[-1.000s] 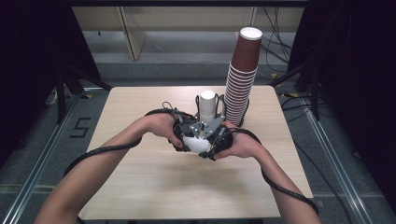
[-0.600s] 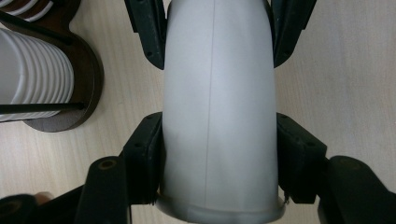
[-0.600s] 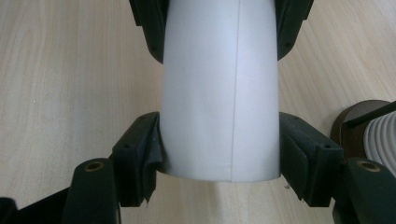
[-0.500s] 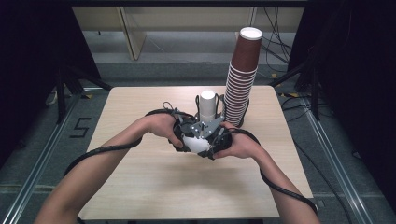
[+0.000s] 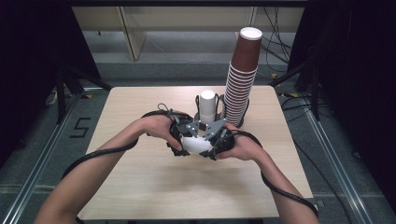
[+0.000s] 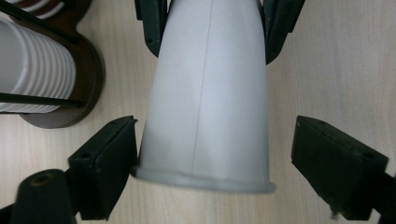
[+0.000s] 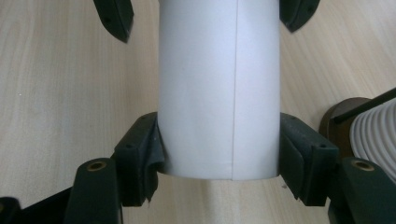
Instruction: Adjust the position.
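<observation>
A white paper cup [image 5: 196,143] lies on its side just above the table, between my two grippers. In the right gripper view my right gripper [image 7: 217,126] is shut on the cup [image 7: 219,70] near its closed end, with both pads pressed against the wall. My left gripper [image 6: 215,125] reaches around the cup's rim end [image 6: 210,93]. Its jaws have just been opening and stand apart from the cup, with the cup still between them. From above, the left gripper [image 5: 183,142] and right gripper [image 5: 212,143] meet nose to nose at mid-table.
A tall stack of brown cups [image 5: 243,79] stands at the back right of the wooden table [image 5: 140,186]. Beside it, a stack of white cups [image 5: 208,105] sits in a wire holder with a brown base [image 6: 88,79], close behind the grippers.
</observation>
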Tool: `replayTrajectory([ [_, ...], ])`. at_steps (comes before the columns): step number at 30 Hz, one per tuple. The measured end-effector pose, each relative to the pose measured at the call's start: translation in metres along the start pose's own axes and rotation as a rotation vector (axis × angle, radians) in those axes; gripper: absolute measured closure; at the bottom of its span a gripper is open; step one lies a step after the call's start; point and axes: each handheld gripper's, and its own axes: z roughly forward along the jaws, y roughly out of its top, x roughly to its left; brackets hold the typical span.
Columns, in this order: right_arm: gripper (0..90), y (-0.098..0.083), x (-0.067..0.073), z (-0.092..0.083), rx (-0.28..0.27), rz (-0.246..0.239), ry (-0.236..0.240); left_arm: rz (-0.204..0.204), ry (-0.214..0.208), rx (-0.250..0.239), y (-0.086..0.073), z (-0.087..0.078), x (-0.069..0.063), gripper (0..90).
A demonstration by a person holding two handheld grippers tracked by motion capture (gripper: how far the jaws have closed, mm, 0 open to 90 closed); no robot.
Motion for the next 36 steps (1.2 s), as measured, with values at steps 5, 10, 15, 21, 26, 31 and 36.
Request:
replayTrajectory([
  [5,36.7,-0.010,0.000,-0.004,-0.039,0.015,-0.036,-0.068,0.055,-0.104,-0.013,-0.012,0.001,14.3],
  [10,36.6,-0.020,0.001,-0.007,-0.092,0.011,-0.079,-0.181,0.101,-0.232,-0.031,-0.019,0.002,14.5],
  [15,36.6,-0.033,0.009,-0.013,-0.171,0.060,-0.159,-0.267,0.139,-0.341,-0.047,-0.018,-0.007,14.5],
  [21,36.5,-0.047,0.017,-0.011,-0.245,0.148,-0.237,-0.418,0.162,-0.517,-0.061,-0.007,-0.020,14.6],
  [26,36.5,-0.055,0.020,-0.016,-0.302,0.173,-0.310,-0.552,0.180,-0.597,-0.075,-0.002,-0.031,14.9],
  [31,36.4,-0.059,0.023,-0.024,-0.359,0.229,-0.375,-0.709,0.185,-0.720,-0.086,-0.003,-0.040,14.9],
  [36,36.4,-0.060,0.025,-0.025,-0.395,0.245,-0.424,-0.748,0.187,-0.756,-0.088,-0.003,-0.048,14.8],
])
